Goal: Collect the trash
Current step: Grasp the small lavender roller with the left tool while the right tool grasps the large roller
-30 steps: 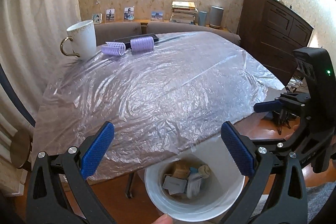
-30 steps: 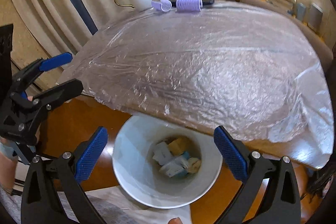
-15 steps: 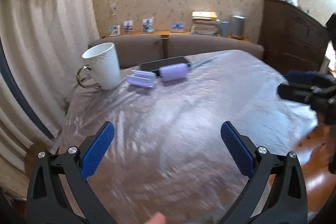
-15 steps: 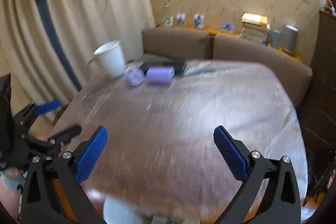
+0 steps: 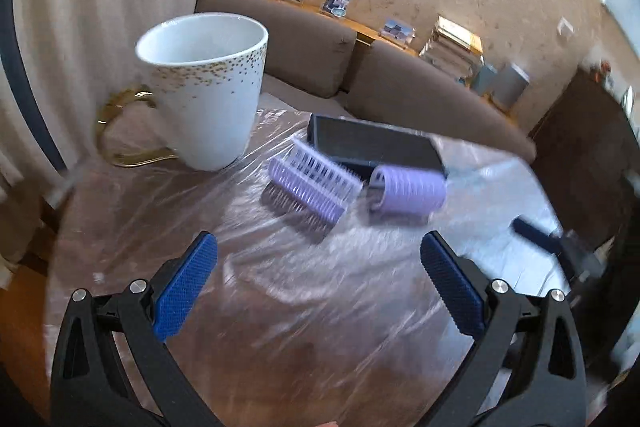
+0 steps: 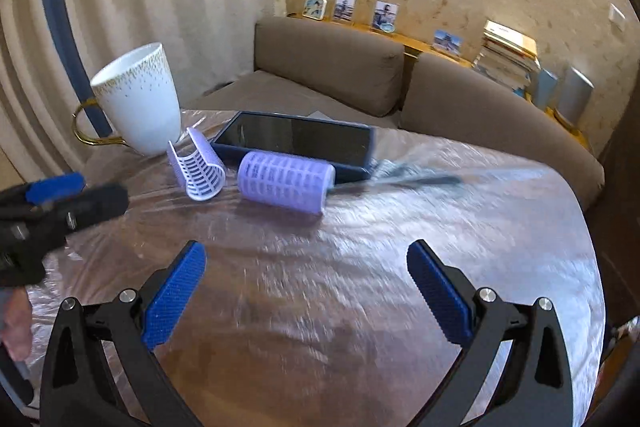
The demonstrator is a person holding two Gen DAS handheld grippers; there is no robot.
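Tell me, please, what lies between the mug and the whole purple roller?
A split-open purple roller shell lies between the mug and the roller, clearest in the right wrist view.

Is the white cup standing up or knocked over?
Standing up. The white cup sits on its base on the table, its open rim facing upward.

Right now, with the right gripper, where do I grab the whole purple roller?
Judging by its pose, take the roller across its round body at mid-length, coming from above with the open right gripper. It lies on its side with the phone close behind it, so a low approach from the front would push it against that. The ribbed wall should hold against the pads.
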